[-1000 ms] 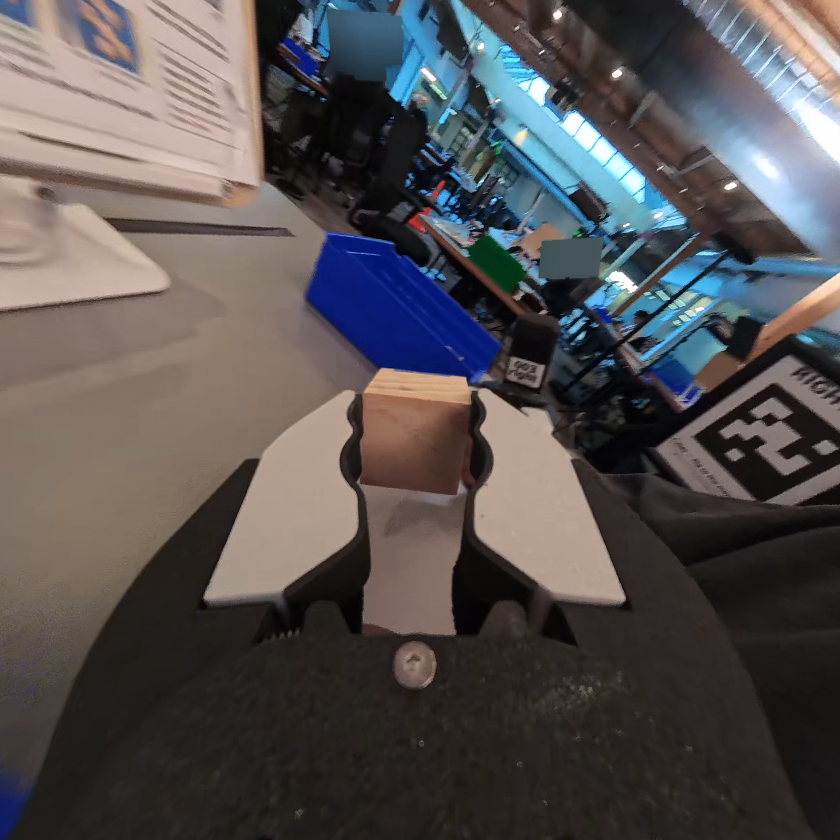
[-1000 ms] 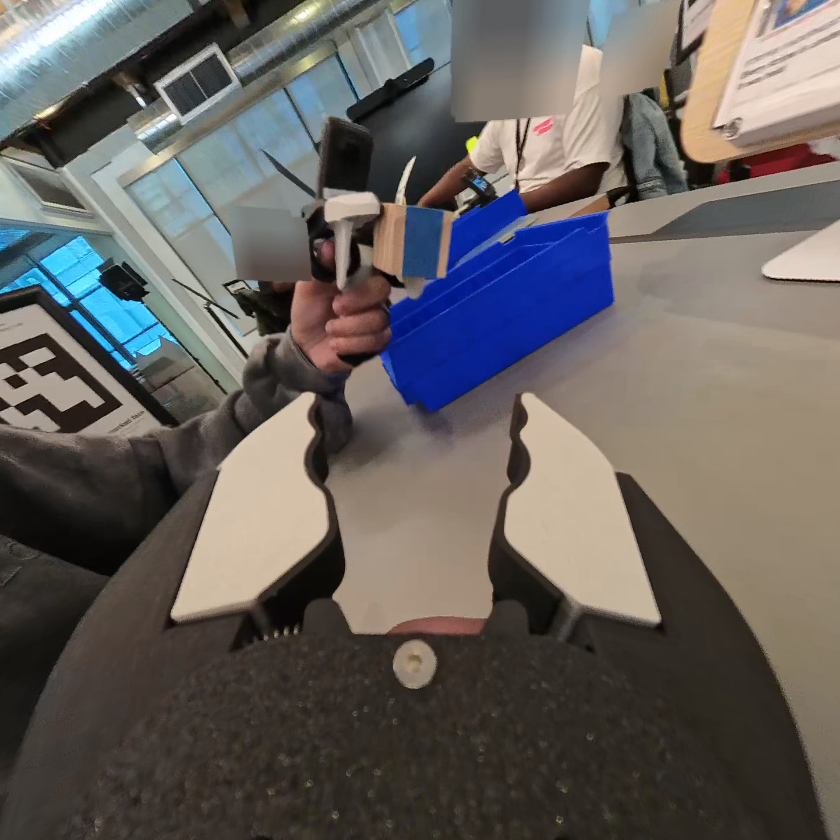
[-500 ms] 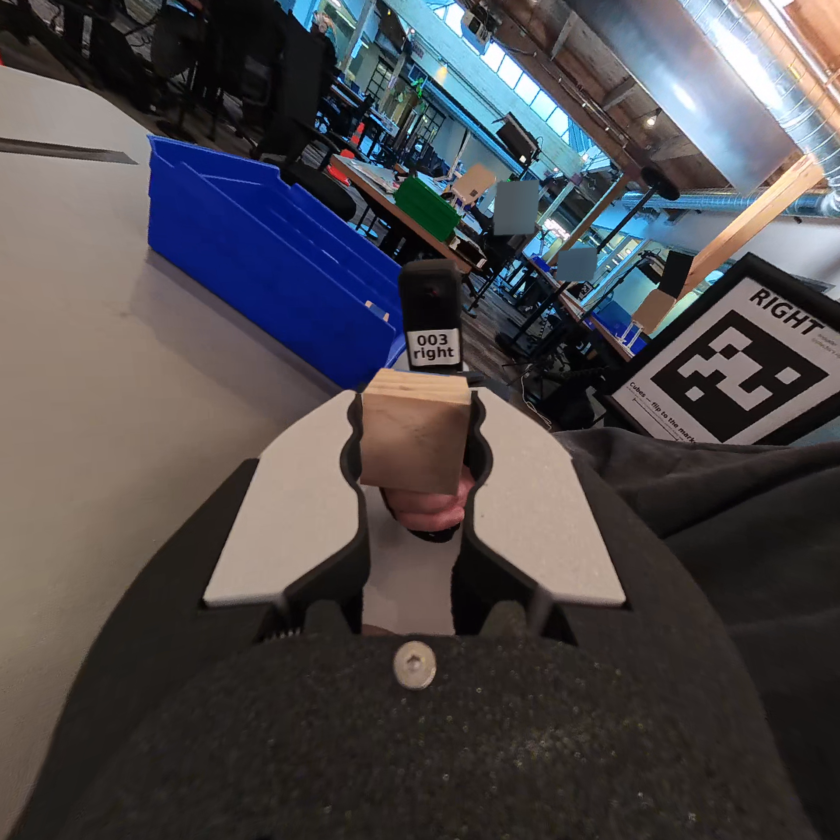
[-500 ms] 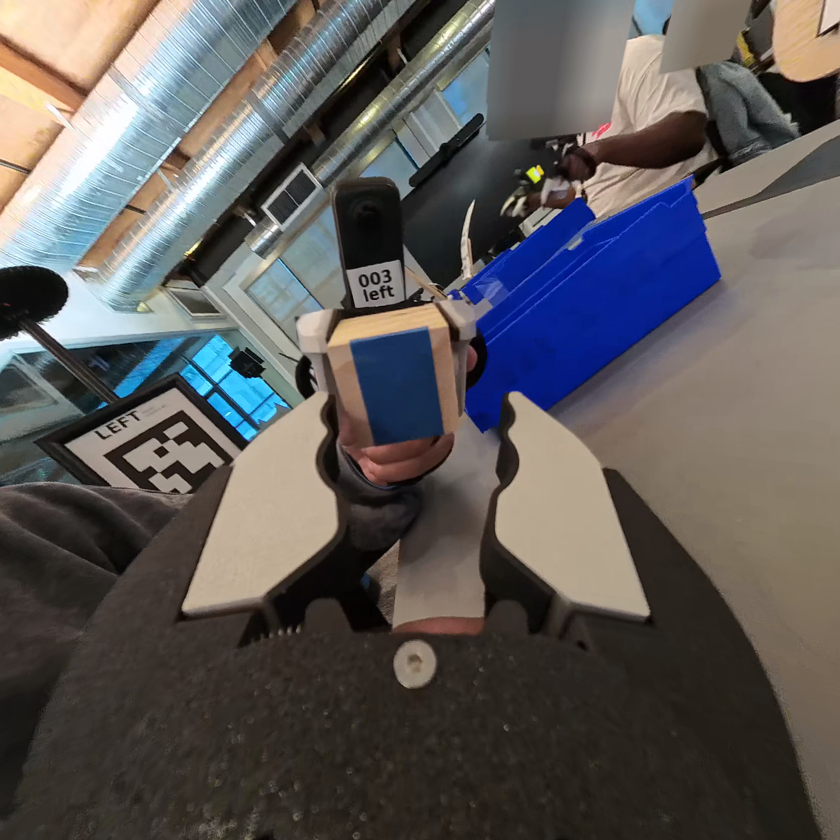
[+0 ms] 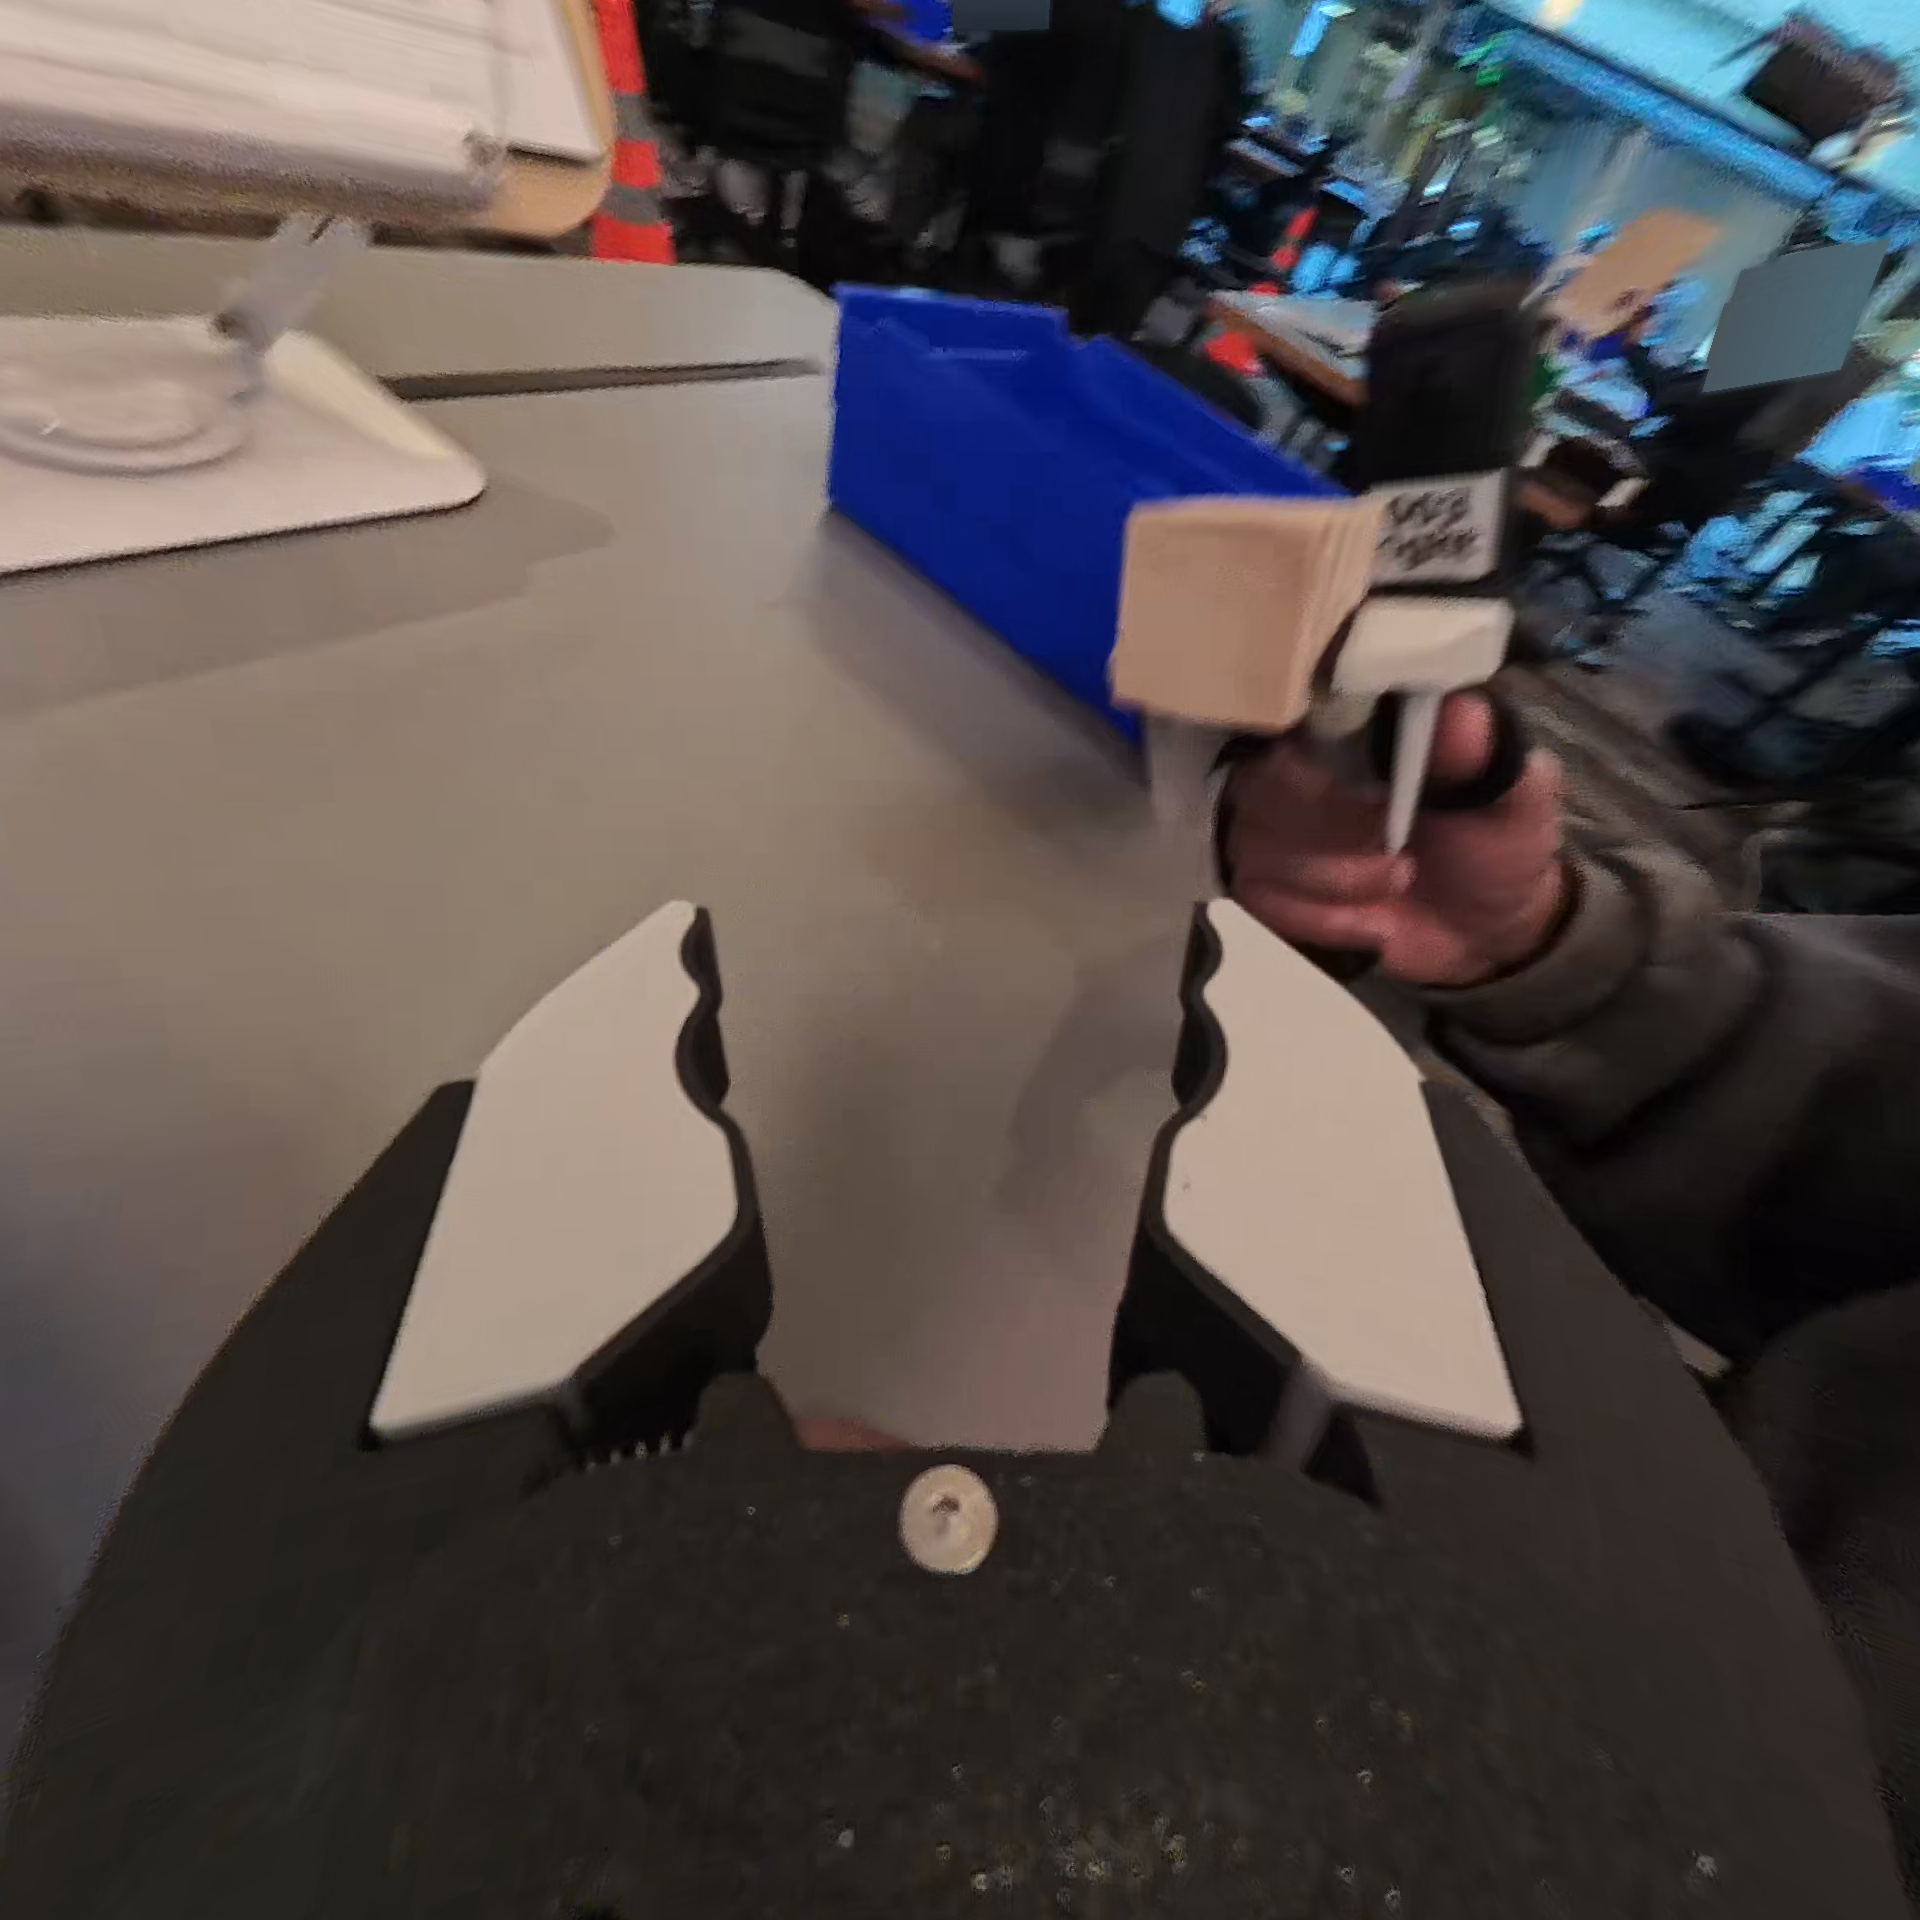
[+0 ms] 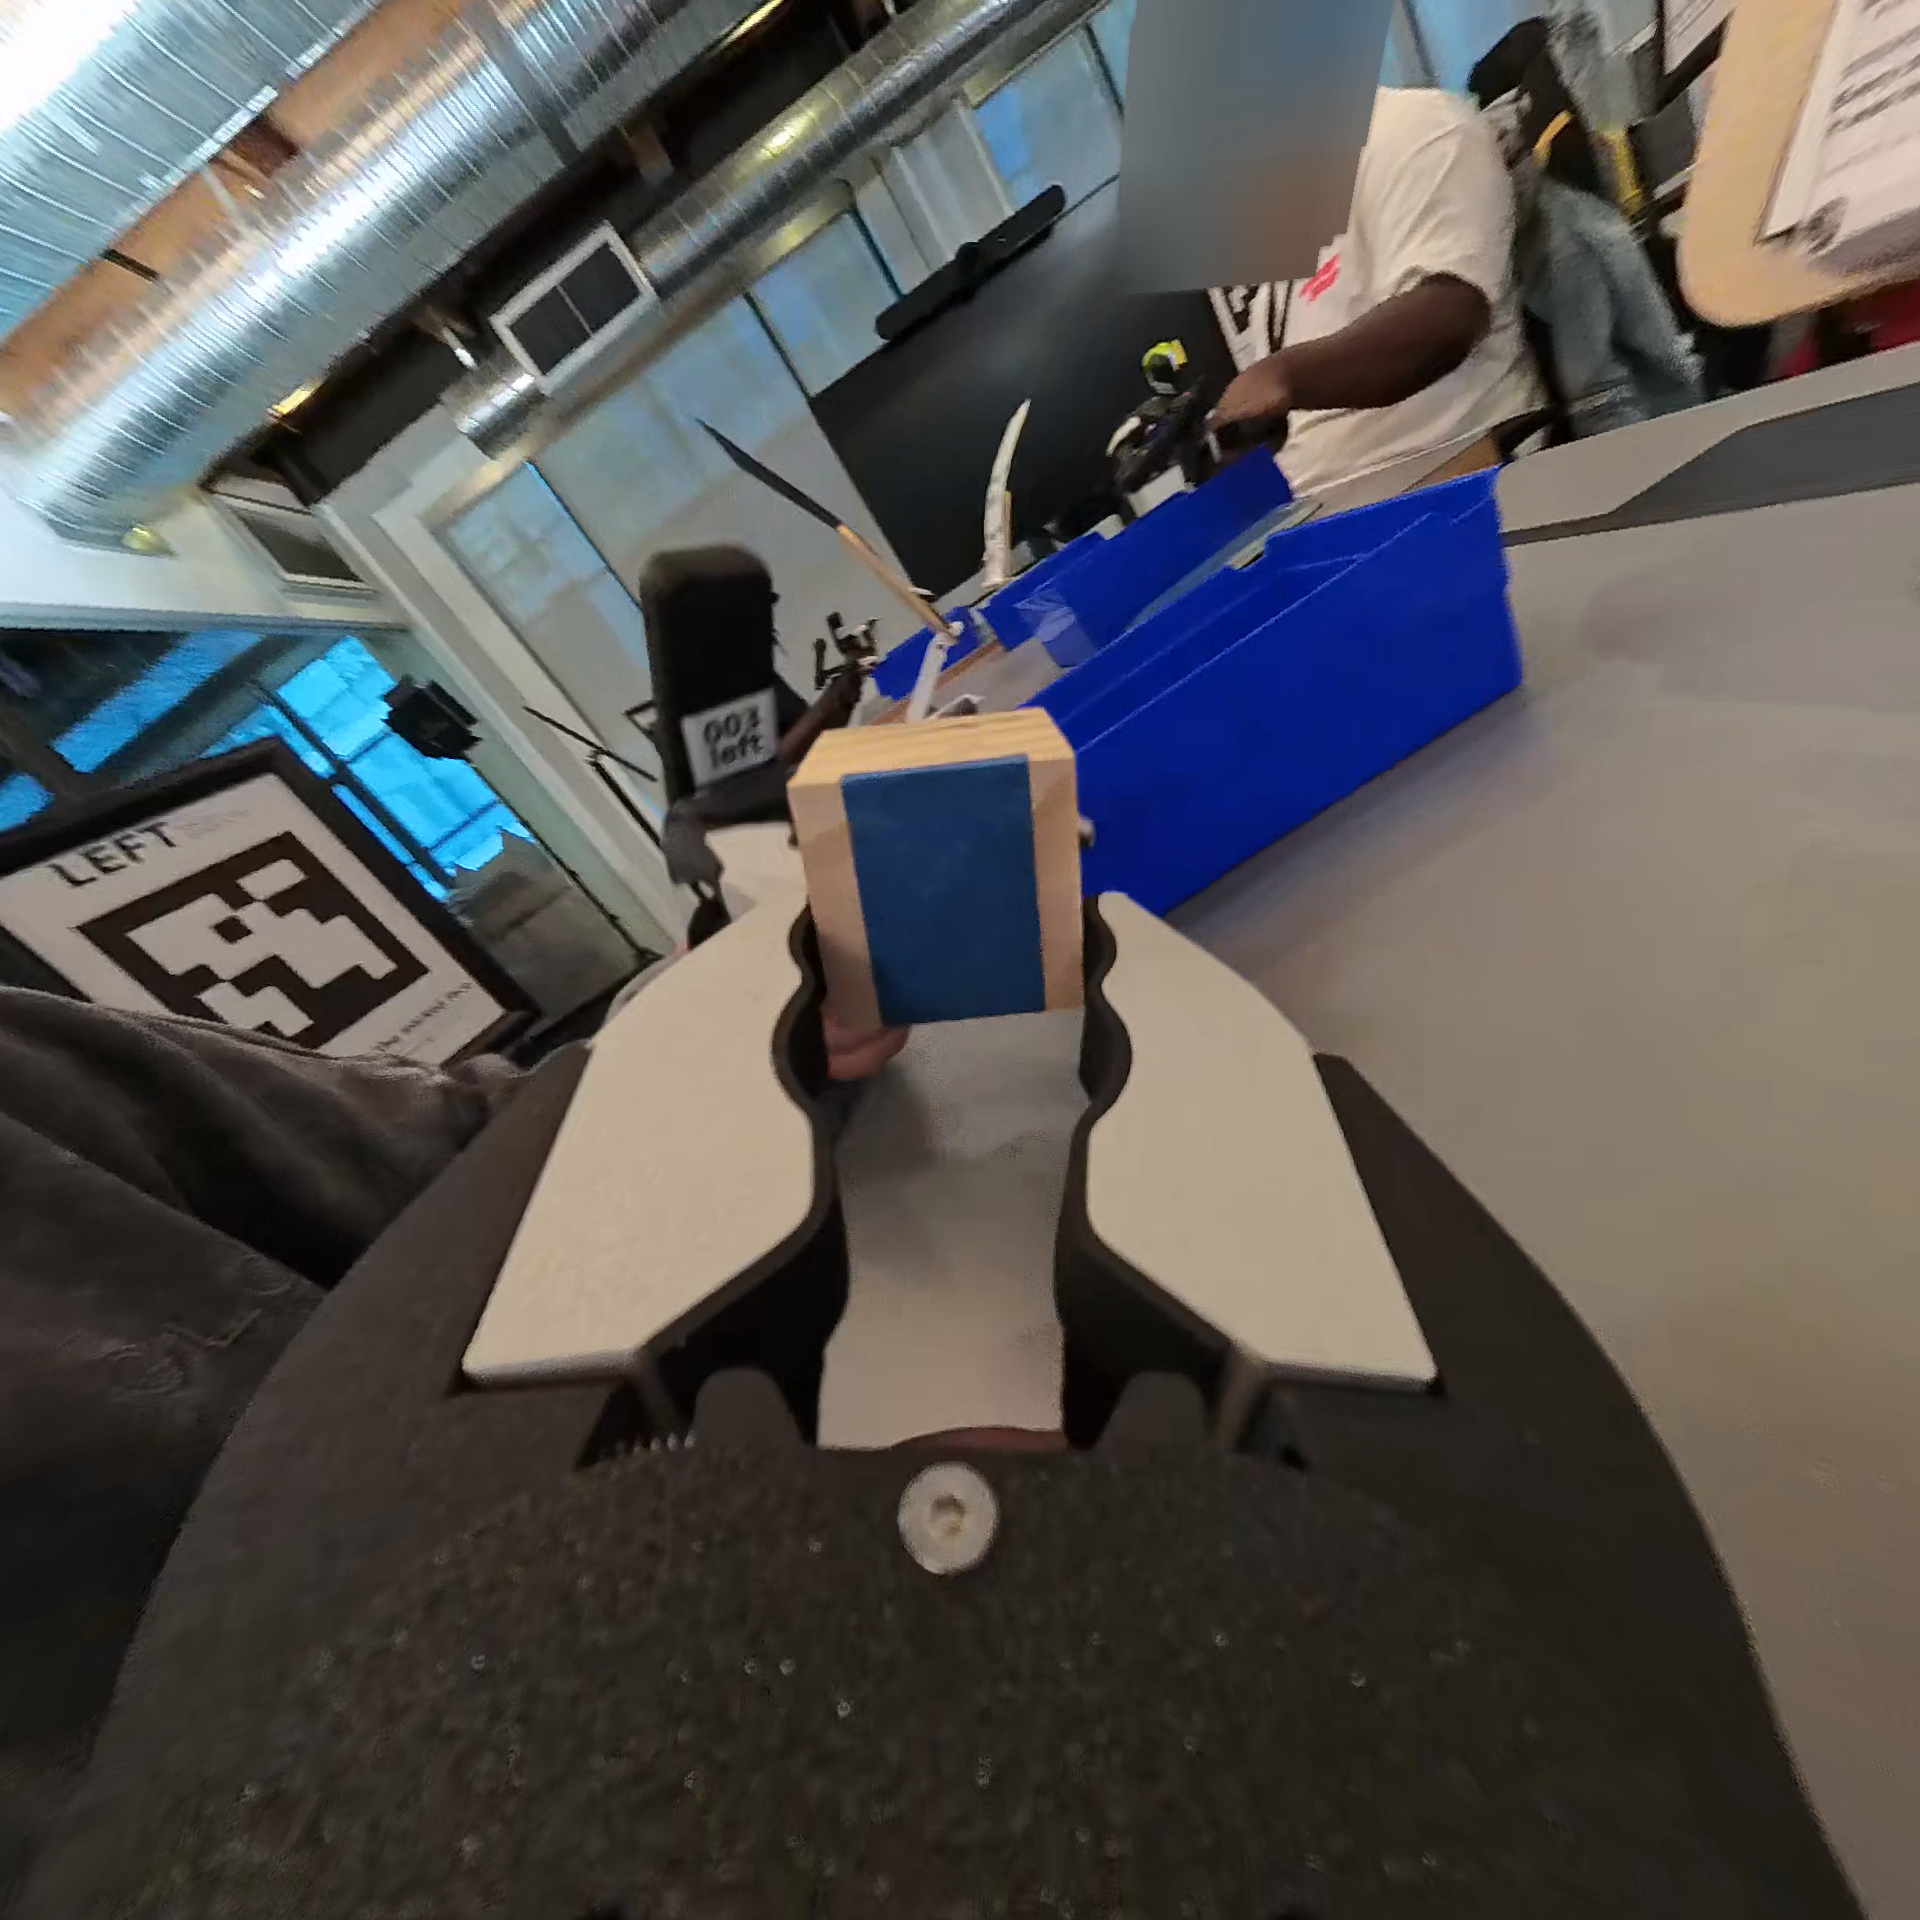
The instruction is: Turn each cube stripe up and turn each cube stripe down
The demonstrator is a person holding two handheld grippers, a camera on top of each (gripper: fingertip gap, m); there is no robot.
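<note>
A wooden cube point(image 6: 940, 883) with a blue stripe is clamped between my right gripper's point(image 6: 951, 914) fingertips, held in the air above the grey table point(image 6: 1610, 935). The stripe faces the right wrist camera. My left gripper point(image 5: 948, 914) is open and empty above the table. In the left wrist view the cube point(image 5: 1221, 613) shows a plain wooden face, up and to the right, in the right gripper's white fingers point(image 5: 1423, 634), with a hand point(image 5: 1392, 883) on the handle. The left gripper's black camera housing point(image 6: 712, 665) shows behind the cube.
A long blue bin point(image 5: 997, 457) lies on the table beyond both grippers; it also shows in the right wrist view point(image 6: 1299, 727). A white stand base point(image 5: 208, 468) sits far left. A black-and-white marker board point(image 6: 239, 925) stands left. A person in a white shirt point(image 6: 1403, 260) sits beyond the table.
The cube has passed from my left gripper to my right. The right gripper shut on it; the left opened and drew back and to the left.
</note>
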